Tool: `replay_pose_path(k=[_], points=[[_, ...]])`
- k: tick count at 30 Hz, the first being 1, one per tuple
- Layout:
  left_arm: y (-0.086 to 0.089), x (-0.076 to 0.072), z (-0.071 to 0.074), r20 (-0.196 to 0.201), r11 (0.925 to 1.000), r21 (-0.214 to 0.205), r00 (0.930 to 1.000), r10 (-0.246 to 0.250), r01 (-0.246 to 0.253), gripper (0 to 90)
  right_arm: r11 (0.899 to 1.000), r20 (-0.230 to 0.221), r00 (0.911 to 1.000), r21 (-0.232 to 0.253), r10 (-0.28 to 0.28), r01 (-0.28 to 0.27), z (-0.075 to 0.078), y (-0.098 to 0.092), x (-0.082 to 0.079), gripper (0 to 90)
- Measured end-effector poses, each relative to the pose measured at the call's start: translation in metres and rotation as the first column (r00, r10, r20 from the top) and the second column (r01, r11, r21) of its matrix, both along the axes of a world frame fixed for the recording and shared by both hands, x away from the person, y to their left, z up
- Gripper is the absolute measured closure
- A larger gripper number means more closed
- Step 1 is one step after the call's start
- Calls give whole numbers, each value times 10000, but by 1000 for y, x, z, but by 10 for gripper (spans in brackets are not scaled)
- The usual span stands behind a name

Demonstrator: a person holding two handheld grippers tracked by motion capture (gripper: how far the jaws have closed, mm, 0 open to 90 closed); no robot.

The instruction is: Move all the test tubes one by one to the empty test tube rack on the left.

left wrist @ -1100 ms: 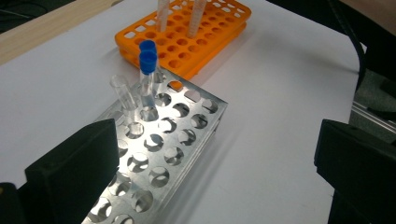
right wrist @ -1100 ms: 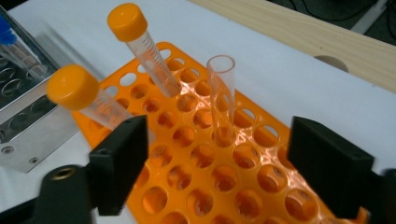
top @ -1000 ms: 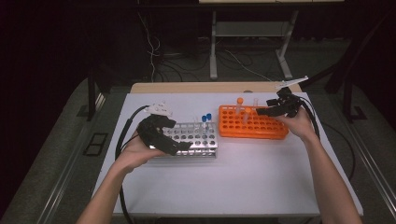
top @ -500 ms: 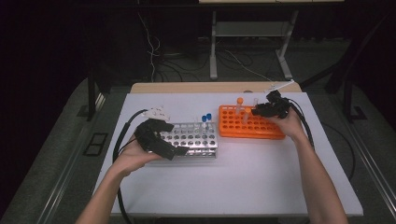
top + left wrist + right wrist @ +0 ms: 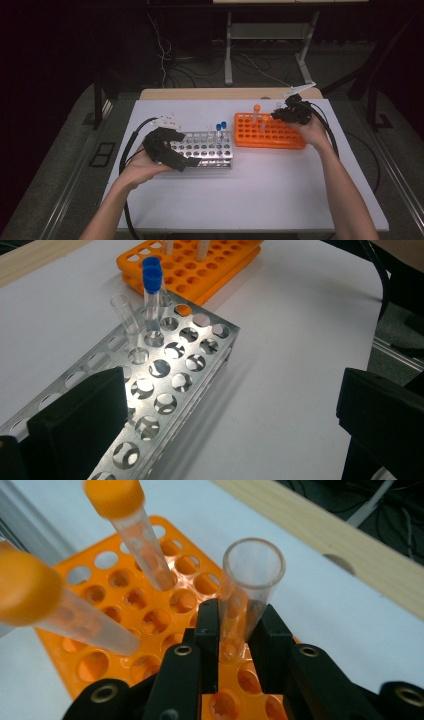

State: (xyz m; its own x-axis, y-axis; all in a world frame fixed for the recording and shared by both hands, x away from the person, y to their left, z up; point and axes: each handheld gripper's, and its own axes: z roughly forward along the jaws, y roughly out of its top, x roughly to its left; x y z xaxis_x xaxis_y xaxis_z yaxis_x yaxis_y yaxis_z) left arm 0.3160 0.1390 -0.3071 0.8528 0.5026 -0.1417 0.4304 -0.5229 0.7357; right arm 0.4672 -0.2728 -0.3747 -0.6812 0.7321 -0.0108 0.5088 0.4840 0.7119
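Orange rack [image 5: 270, 133] sits near the desk's [image 5: 250, 200] far right edge in the high view; the right tool [image 5: 287, 114] reaches its far end, well right of the steel rack [image 5: 207, 149].

Left tool view: left tool [image 5: 220, 430] gapes, empty, over that steel rack [image 5: 165, 390].

Right tool view: right tool [image 5: 239, 625] has just clamped an uncapped tube [image 5: 247, 587], upright, open room above.

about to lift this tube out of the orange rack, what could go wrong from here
The right hand-held gripper, whose jaws have just been closing, pinches an open clear tube low down, so it may tilt or slip. The capped tubes lean close by and could be knocked. The orange rack might lift along.
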Motion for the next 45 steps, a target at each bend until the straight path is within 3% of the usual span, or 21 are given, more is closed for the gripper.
replay_pose_path(k=[10,15,21,28,36,41,45], points=[[-11,2,5,22,9994,147,9995,-320,320,0,9991,314,9988,185,386,-392,49,-12,-36,748],[-19,2,10,109,9982,261,9985,-544,541,0,9945,142,9952,386,973,-978,65,-10,-61,748],[-30,1,17,183,9953,426,9960,-878,870,0,9837,105,9838,192,1788,-1789,79,6,-91,748],[-43,0,26,283,9896,619,9908,-1321,1301,0,9579,104,9579,16,2870,-2870,82,31,-119,748],[-59,-1,29,222,9800,861,9831,-1819,1793,0,9259,-210,9257,77,3778,-3777,69,59,-135,748],[-67,-2,27,101,9705,1129,9764,-2156,2131,4,9051,-545,9037,56,4247,-4251,57,76,-143,748],[-75,-4,26,17,9588,1383,9680,-2508,2482,36,8876,-732,8852,2,4594,-4607,50,90,-149,748]])
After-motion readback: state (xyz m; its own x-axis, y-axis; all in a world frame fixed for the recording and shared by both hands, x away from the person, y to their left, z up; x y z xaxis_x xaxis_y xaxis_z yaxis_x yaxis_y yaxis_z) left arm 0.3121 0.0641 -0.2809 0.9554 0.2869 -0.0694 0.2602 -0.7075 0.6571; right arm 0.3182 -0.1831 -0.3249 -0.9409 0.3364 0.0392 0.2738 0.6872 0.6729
